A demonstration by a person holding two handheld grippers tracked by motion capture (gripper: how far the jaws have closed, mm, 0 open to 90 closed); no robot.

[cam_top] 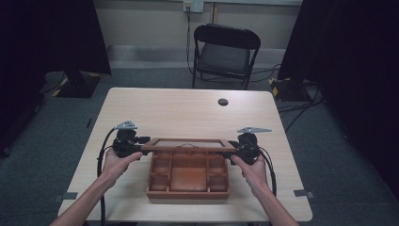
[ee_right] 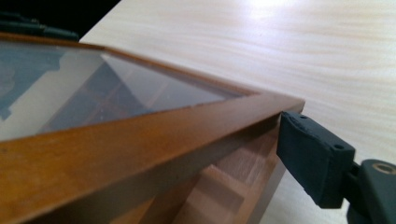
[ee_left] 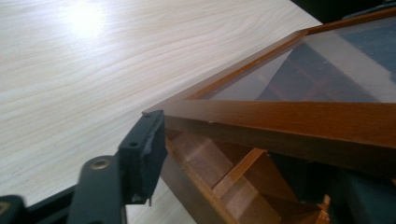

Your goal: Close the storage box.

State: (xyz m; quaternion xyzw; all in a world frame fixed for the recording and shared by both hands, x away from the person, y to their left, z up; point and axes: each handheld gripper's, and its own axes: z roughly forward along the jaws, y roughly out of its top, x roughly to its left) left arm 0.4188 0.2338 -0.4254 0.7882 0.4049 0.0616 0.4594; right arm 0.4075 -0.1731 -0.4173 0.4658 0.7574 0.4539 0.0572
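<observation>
A brown wooden box (cam_top: pixel 188 193) with several compartments sits near the table's front edge. Its glass-paned lid (cam_top: pixel 188 142) is raised over the back of the box. My left gripper (cam_top: pixel 146 142) is at the lid's left end and my right gripper (cam_top: pixel 234 147) at its right end, both pointing inward. In the left gripper view one pad (ee_left: pixel 144 154) touches the corner of the lid (ee_left: pixel 289 121), with a wide gap beside it over the box (ee_left: pixel 224 186). In the right gripper view one pad (ee_right: pixel 313 158) sits just under the corner of the lid (ee_right: pixel 140 140). The lid hides the other jaw.
The light wooden table (cam_top: pixel 188 108) has a dark round hole (cam_top: pixel 223 101) at the back. A black folding chair (cam_top: pixel 225 54) stands beyond the far edge. Dark curtains and cables line both sides of the room.
</observation>
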